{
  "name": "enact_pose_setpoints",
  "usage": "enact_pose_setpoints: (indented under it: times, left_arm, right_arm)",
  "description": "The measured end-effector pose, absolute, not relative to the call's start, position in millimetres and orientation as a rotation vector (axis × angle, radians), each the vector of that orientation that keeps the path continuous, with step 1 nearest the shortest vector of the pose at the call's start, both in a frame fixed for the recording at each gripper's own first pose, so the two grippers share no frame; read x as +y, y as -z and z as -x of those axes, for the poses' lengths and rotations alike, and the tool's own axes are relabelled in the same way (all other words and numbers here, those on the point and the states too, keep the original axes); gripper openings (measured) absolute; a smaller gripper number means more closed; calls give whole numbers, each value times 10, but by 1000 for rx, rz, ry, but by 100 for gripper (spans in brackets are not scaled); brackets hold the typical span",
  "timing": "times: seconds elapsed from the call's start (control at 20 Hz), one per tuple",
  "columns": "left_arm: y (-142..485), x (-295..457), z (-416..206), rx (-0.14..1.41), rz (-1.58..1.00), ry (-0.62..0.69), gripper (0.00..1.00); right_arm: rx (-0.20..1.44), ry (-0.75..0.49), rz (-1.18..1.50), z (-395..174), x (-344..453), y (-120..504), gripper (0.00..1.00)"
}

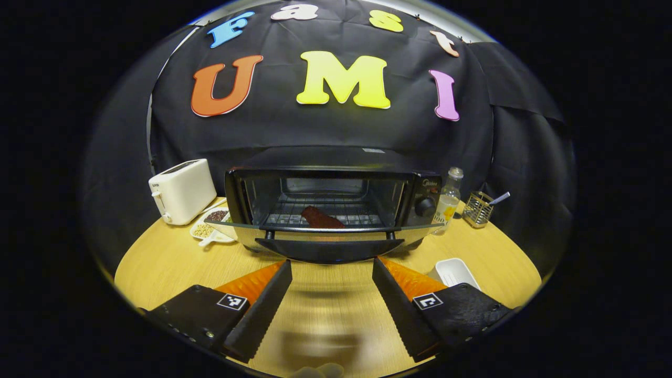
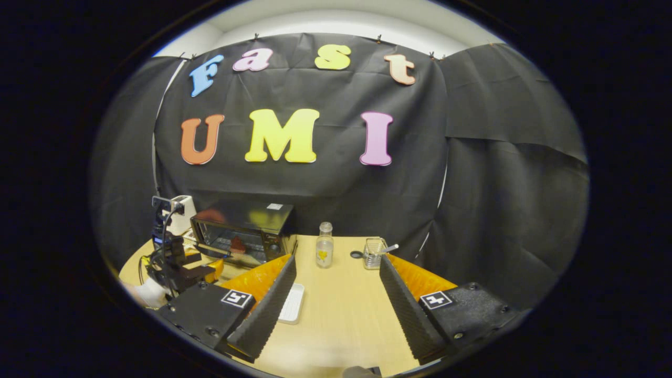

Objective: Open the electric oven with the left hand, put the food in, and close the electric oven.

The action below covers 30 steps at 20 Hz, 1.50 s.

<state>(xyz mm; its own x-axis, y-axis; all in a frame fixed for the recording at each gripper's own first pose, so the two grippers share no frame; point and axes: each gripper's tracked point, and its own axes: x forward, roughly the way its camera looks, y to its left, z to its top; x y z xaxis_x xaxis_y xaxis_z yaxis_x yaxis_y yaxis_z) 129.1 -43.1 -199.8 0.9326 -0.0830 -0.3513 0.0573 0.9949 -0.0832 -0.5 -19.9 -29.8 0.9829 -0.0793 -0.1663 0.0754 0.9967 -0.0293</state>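
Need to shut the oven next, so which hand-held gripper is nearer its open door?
Left. The left hand-held gripper sits directly in front of the oven door; the right hand-held gripper is off to the oven's right, farther back.

The round wooden table [image 1: 336, 310] carries, straight ahead of the left gripper [image 1: 332, 294], the open electric oven [image 1: 336, 205], with a toaster [image 1: 182, 191] and dish [image 1: 212, 228] leftward, a bottle [image 1: 449, 202], wire holder [image 1: 478, 209] and white tray [image 1: 452, 272] rightward.

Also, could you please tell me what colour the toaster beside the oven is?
The toaster is white or cream, showing best in the left gripper view, left of the oven.
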Motion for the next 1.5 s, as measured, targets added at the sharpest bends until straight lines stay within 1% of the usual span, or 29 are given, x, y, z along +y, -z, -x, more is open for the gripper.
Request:
enact_pose_setpoints:
  times: [0.25,0.5,0.6,0.75,0.95,1.1,1.3,1.5]
  left_arm:
    - [1741,-404,-1593,320,57,72,98]
    - [1631,-409,-1319,304,64,78,99]
    - [1488,-382,-1122,284,79,75,99]
    - [1110,-330,-798,205,72,71,98]
    - [639,-301,-239,132,109,61,97]
    - [347,-173,185,83,97,11,97]
    - [-19,-128,746,38,112,-58,95]
    - [-296,-265,1288,15,77,-74,95]
  right_arm:
    - [150,96,24,62,-280,207,100]
    - [138,88,17,93,-239,159,100]
    - [136,84,5,115,-206,136,100]
    - [132,73,-1,176,-171,96,100]
    - [105,47,6,293,-148,-31,100]
    - [84,9,3,410,-146,-83,100]
    - [47,-47,-18,690,-235,-107,100]
    - [26,-65,-52,1047,-426,-63,100]
